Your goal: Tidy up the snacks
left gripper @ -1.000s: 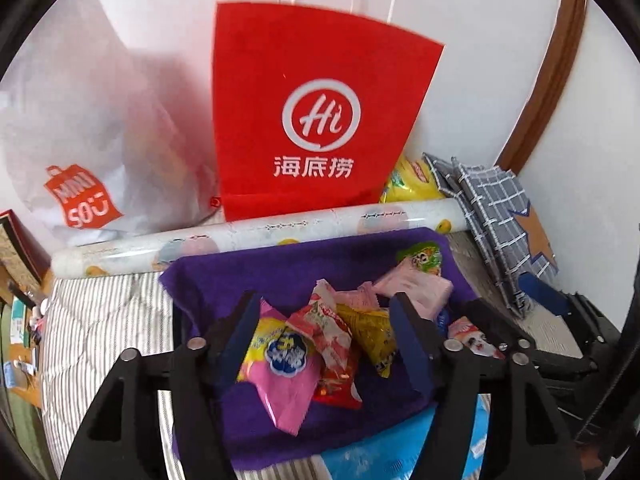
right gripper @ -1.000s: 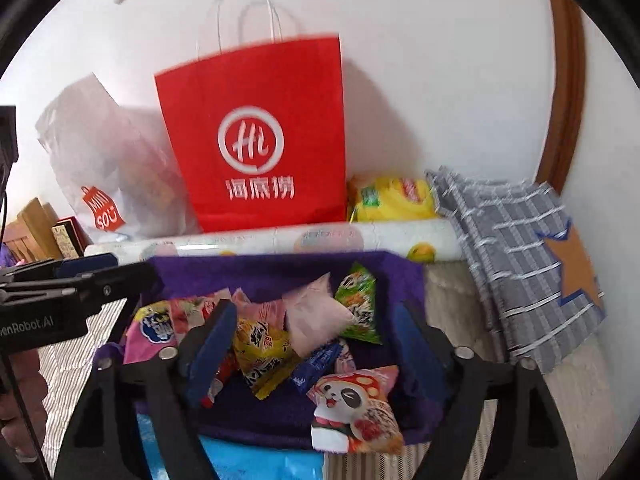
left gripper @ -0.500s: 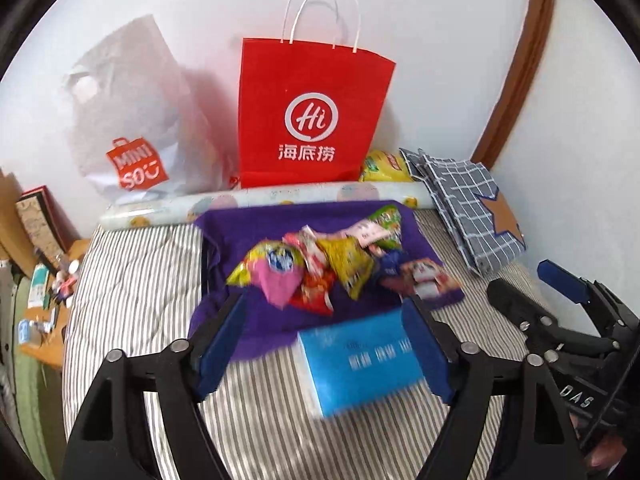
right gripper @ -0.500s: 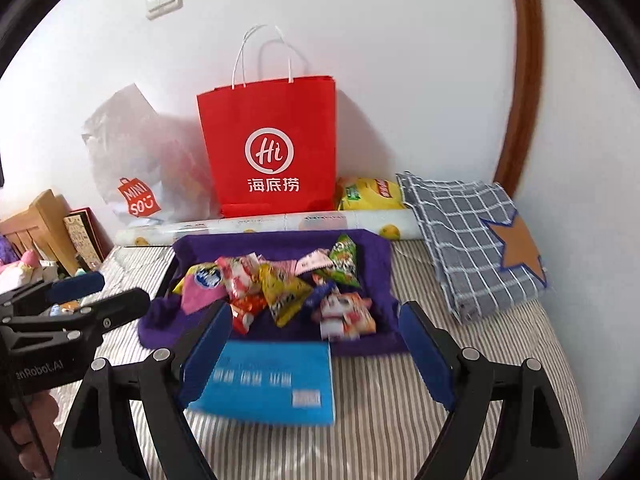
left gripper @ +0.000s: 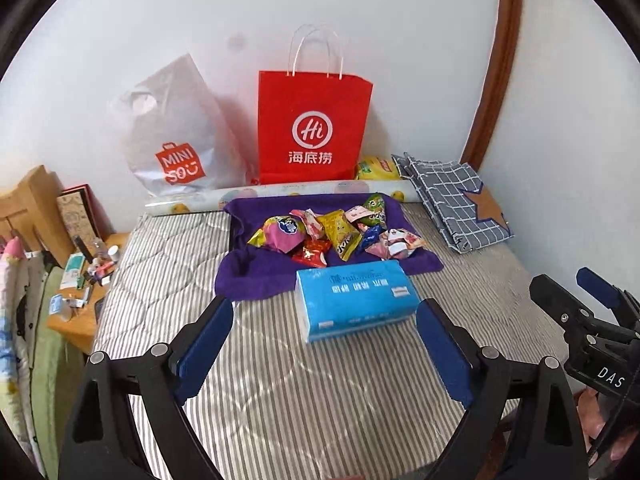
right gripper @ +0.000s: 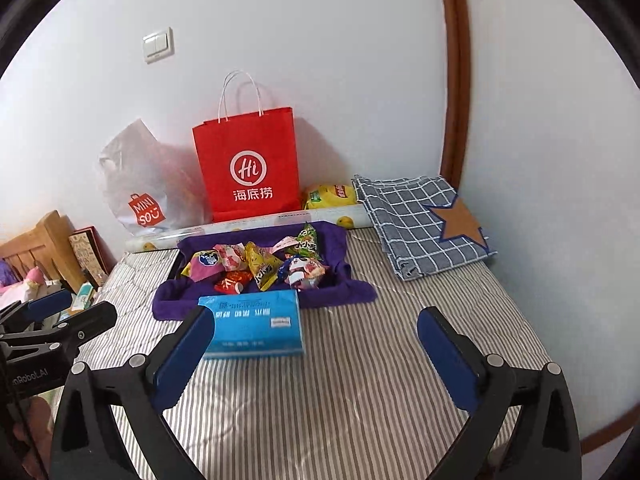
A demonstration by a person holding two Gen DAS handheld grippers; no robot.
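the snack packets point(left gripper: 335, 232) lie heaped on a purple towel point(left gripper: 256, 268) spread over the striped mattress point(left gripper: 320, 392) of a bed, and every place below is given from that towel. touching the towel's near edge lies a blue tissue pack point(left gripper: 352, 300), flat on the mattress. along the towel's far edge runs a printed paper roll point(left gripper: 280, 196). behind the roll, against the white wall, a red paper bag point(left gripper: 314, 128) stands upright, with a grey miniso plastic bag point(left gripper: 176, 136) to its left and a yellow packet point(left gripper: 378, 168) to its right. to the right of the towel, apart from it, lies a folded blue checked cloth point(left gripper: 452, 200) with a brown star. to the left of the towel, off the bed, a wooden bedside stand point(left gripper: 76, 312) carries small clutter too small to tell.

the left claw point(left gripper: 325, 344) hangs over bare mattress on the near side of the tissue pack, its jaws spread wide and opening, nothing between them. the right claw point(right gripper: 316, 356) hangs on the same near side, jaws likewise spread wide and opening; the tissue pack shows behind its left finger, not gripped.
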